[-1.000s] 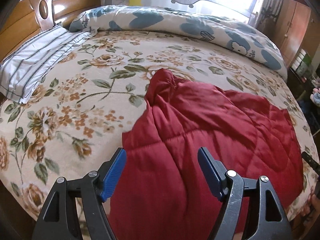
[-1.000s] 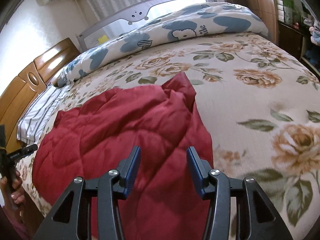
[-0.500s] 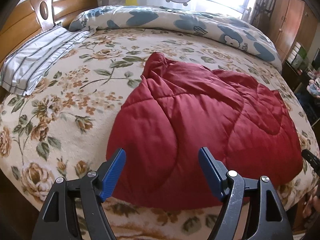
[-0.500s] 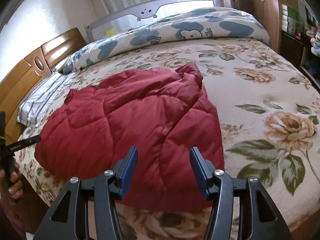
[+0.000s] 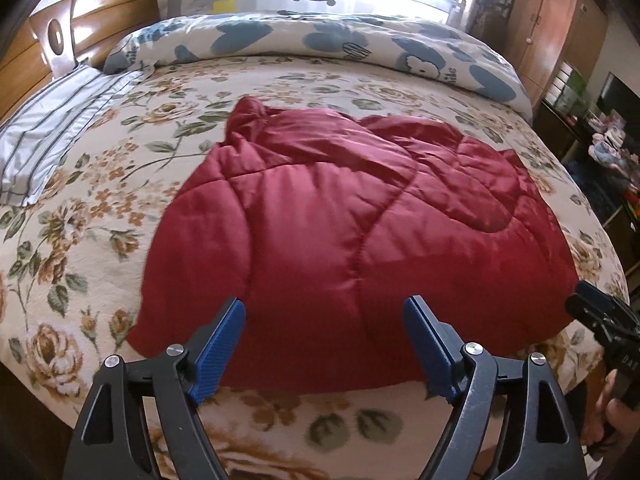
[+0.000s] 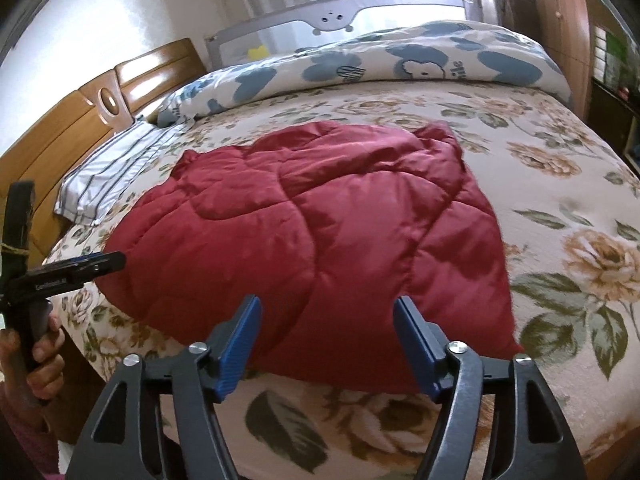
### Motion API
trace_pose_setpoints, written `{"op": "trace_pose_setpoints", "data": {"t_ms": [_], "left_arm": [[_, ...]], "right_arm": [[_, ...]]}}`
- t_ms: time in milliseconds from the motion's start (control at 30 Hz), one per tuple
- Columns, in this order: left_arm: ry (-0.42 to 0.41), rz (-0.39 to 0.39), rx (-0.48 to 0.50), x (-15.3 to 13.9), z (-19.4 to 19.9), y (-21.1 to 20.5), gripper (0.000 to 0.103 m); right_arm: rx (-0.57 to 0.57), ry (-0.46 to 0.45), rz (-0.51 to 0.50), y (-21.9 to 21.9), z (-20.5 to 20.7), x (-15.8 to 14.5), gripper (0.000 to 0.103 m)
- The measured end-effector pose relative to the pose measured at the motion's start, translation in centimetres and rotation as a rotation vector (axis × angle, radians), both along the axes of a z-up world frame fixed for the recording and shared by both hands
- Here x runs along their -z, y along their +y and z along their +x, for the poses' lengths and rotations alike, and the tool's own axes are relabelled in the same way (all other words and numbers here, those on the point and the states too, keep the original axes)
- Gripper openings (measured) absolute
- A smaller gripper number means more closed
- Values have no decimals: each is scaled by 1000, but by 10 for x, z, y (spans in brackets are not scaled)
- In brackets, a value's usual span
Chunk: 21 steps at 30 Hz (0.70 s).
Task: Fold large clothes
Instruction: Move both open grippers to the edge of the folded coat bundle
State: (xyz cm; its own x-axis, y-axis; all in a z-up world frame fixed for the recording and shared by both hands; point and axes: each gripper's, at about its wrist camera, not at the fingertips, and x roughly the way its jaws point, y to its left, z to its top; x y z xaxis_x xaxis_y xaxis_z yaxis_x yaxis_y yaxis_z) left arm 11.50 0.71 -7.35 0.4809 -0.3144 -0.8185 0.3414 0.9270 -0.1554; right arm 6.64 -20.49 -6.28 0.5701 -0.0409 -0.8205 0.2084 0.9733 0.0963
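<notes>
Red quilted garment [image 5: 352, 216] lies folded into a pad on the floral bedspread [image 5: 80, 216], near the bed's front edge.
Both the left gripper [image 5: 324, 344] and right gripper [image 6: 326, 340] hover just short of that edge, jaws opening with nothing between them, apparently letting the fold rest.

text: "ile" on white duvet with blue flower print [image 5: 448, 74], also [image 6: 460, 68] | white lettering on black gripper body [image 6: 52, 280] – too blurred to read | "DA.." partial on other gripper's black body [image 5: 628, 360]
</notes>
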Motion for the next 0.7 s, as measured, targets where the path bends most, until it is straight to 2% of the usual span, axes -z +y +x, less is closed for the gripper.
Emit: {"op": "trace_pose_setpoints", "data": {"t_ms": [167, 300, 467, 700], "left_arm": [[-26, 68, 16, -4, -3, -20, 84], [-7, 89, 9, -1, 2, -31, 84], [7, 117, 17, 5, 11, -44, 95], [40, 151, 18, 18, 24, -55, 103]], "right_arm": [[-43, 5, -6, 13, 13, 7, 72], [-63, 6, -18, 19, 24, 10, 72], [-54, 23, -28, 18, 38, 15, 72], [-36, 47, -17, 11, 52, 24, 73]]}}
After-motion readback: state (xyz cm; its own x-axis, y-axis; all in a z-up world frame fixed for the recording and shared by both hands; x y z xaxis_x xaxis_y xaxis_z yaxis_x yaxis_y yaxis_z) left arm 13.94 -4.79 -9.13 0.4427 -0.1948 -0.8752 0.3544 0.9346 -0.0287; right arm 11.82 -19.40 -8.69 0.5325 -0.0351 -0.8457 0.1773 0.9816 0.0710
